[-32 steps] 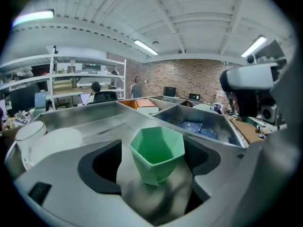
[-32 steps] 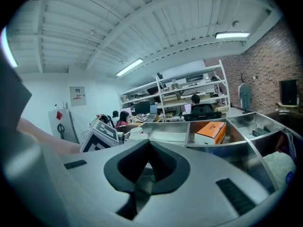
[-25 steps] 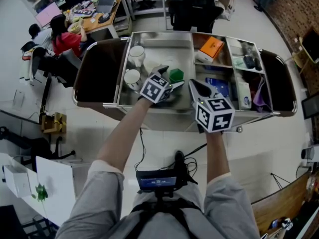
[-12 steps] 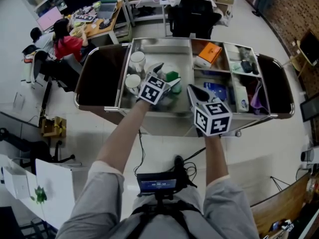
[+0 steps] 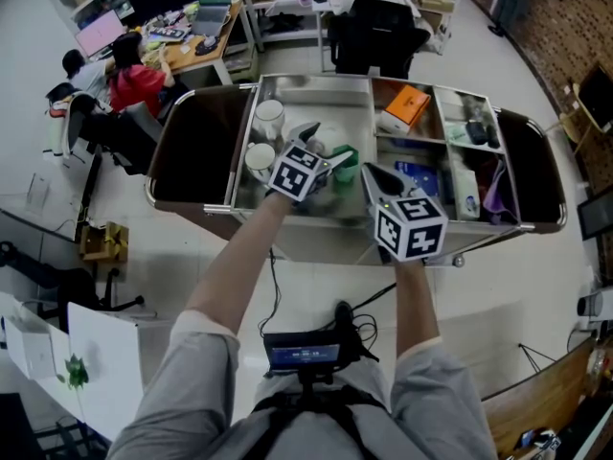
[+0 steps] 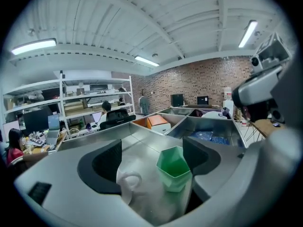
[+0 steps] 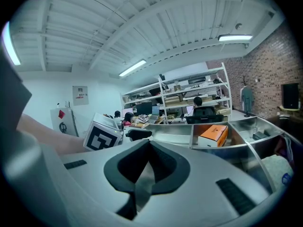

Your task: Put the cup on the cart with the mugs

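Observation:
A steel cart (image 5: 316, 99) stands in front of me. In its left tray are two white mugs (image 5: 268, 113) (image 5: 257, 156) and a green faceted cup (image 5: 343, 159). My left gripper (image 5: 324, 145) reaches into that tray and is open. In the left gripper view the green cup (image 6: 174, 168) stands upright on the tray floor between the wide jaws, near the right one. A blurred white mug (image 6: 130, 193) with a handle sits beside it on the left. My right gripper (image 5: 372, 171) hovers at the cart's front edge, shut and empty (image 7: 149, 148).
An orange box (image 5: 407, 106) and several small items fill the cart's right compartments. Dark end panels (image 5: 196, 132) flank the trays. A black chair (image 5: 372, 27) stands behind the cart. People sit at desks (image 5: 129, 70) at the back left.
The left gripper has edged a little further into the tray, so the green cup now lies between its jaws. The cup stays put on the cart. The right gripper has hardly moved.

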`<state>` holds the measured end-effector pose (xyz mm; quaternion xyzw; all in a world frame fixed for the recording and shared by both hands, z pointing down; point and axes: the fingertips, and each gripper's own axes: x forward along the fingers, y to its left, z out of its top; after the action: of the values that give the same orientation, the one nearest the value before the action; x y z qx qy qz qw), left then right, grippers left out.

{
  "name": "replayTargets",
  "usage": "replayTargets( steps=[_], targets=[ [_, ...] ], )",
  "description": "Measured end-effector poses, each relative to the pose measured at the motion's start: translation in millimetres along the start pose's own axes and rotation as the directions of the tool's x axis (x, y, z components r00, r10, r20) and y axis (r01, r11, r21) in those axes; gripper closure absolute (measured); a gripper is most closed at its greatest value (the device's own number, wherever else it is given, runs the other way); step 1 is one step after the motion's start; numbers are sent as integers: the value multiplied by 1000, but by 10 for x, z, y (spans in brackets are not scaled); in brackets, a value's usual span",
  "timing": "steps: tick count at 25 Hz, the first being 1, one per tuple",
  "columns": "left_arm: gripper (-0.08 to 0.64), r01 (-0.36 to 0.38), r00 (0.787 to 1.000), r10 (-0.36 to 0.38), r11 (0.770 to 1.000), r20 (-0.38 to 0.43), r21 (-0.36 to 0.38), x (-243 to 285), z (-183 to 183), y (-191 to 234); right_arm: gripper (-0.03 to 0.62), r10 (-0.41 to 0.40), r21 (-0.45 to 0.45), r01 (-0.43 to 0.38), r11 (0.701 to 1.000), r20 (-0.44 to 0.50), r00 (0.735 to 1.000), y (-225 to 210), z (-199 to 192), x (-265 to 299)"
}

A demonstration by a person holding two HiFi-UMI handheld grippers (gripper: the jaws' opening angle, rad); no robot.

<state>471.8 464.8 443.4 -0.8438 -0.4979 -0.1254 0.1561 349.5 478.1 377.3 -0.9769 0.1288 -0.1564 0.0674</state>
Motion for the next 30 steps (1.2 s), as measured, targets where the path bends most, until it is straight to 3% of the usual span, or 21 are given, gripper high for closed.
replayTargets(
  steps=[13,19,24,26,30],
  targets=[
    [174,93,996,-93,995,-2,-20,-217,163,-205,594,-7,2,7,1000,-5,1000,32,-54,-58],
    [352,90,996,-89,995,32,-44,-713,234,-360,594,-9,-13,9,1000,-11,1000,110,-115,-170],
    [524,46,998,-42,996,48,-82,-1136,184,-447,594,5,-28,-5,1000,-12,1000,222,-213,-281],
    [557,29,999,-25,994,45,-106,-1296,118,-471,594,16,-34,-16,999,-14,1000,309,-270,-322],
    [557,13,999,-6,988,49,-152,-1645,-53,-559,594,44,-47,-45,998,-21,999,526,-409,-434]
  ],
)
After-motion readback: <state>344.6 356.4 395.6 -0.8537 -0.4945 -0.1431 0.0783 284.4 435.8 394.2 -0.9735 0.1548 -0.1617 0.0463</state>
